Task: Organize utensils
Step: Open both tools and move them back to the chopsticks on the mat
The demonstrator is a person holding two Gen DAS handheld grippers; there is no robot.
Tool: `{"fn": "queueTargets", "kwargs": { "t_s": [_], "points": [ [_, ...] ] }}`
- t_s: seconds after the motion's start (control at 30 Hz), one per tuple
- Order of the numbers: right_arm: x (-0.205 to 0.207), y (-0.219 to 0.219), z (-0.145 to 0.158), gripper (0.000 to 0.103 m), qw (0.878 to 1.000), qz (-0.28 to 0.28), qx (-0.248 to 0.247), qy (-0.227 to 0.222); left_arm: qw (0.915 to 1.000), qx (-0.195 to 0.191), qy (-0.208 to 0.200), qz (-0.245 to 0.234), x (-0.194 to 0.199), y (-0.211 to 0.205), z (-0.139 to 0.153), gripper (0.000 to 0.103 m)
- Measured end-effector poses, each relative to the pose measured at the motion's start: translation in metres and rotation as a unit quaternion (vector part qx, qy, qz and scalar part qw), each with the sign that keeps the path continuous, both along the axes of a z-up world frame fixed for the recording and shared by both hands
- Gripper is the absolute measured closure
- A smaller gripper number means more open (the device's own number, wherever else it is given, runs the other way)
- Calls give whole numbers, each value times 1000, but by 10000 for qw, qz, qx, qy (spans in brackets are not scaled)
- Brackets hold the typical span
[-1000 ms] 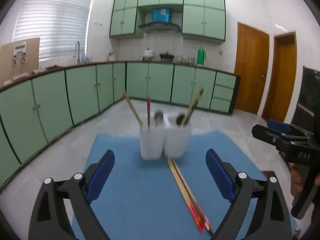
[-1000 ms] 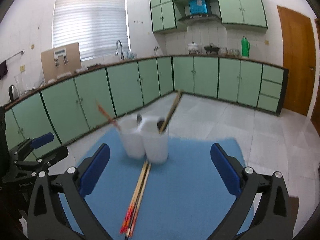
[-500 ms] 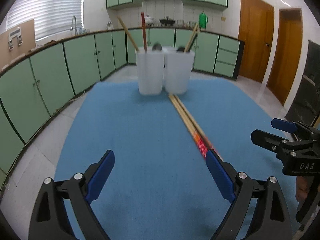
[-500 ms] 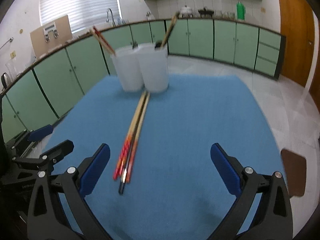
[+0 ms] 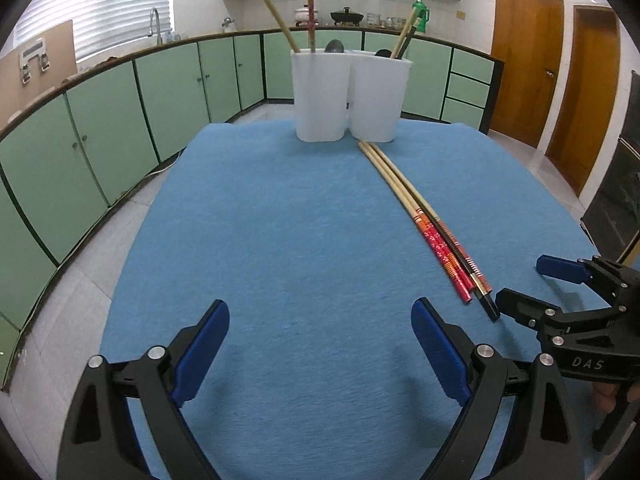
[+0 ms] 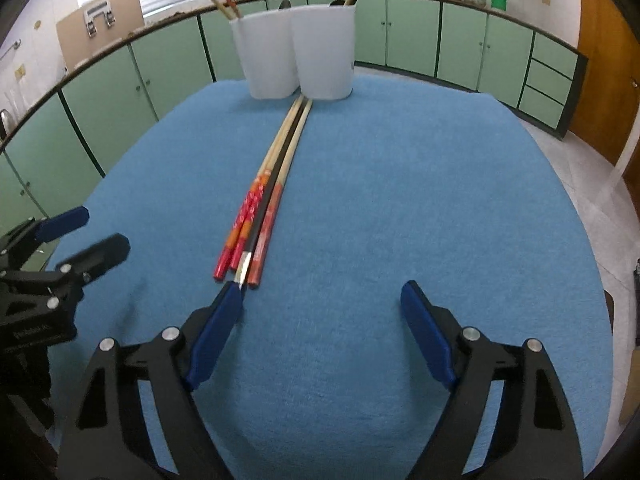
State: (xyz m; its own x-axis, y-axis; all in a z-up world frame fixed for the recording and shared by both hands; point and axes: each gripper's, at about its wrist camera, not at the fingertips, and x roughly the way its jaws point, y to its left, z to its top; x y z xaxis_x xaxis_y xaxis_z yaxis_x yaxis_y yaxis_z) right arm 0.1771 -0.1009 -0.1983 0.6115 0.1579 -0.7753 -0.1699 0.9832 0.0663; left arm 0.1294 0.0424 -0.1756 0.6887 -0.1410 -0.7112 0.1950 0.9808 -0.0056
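Observation:
Several loose chopsticks [image 5: 420,216] [image 6: 272,184] with red and black ends lie in a bundle on the blue mat [image 5: 280,240]. Behind them stand two white cups [image 5: 320,96] [image 5: 378,98] [image 6: 266,56] [image 6: 324,52] with chopsticks and spoons in them. My left gripper [image 5: 320,312] [image 6: 96,232] hovers open over bare mat, left of the bundle. My right gripper [image 6: 320,292] [image 5: 528,280] is low over the mat with its jaws closing. Nothing lies between them. Its left fingertip [image 6: 232,296] is at the bundle's near ends.
The mat covers a table whose edges drop off to a tiled floor on the left and right. Green kitchen cabinets [image 5: 100,120] run behind, and wooden doors [image 5: 524,60] stand at the far right.
Both grippers have sunk toward the mat and tipped downward. The right one has come up to the near ends of the chopsticks, and its jaws have narrowed a little.

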Motion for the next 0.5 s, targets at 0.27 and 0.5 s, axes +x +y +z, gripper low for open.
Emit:
{"fn": "queueTargets", "kwargs": {
  "t_s": [0.27,0.5],
  "points": [
    [1,9,-2,24,9996,81,-261,47,9999,-93,22,68,5,4,2,13],
    [3,18,1,35,9996,117,-259,28,9999,-99,40,103,7,4,0,13]
  ]
}}
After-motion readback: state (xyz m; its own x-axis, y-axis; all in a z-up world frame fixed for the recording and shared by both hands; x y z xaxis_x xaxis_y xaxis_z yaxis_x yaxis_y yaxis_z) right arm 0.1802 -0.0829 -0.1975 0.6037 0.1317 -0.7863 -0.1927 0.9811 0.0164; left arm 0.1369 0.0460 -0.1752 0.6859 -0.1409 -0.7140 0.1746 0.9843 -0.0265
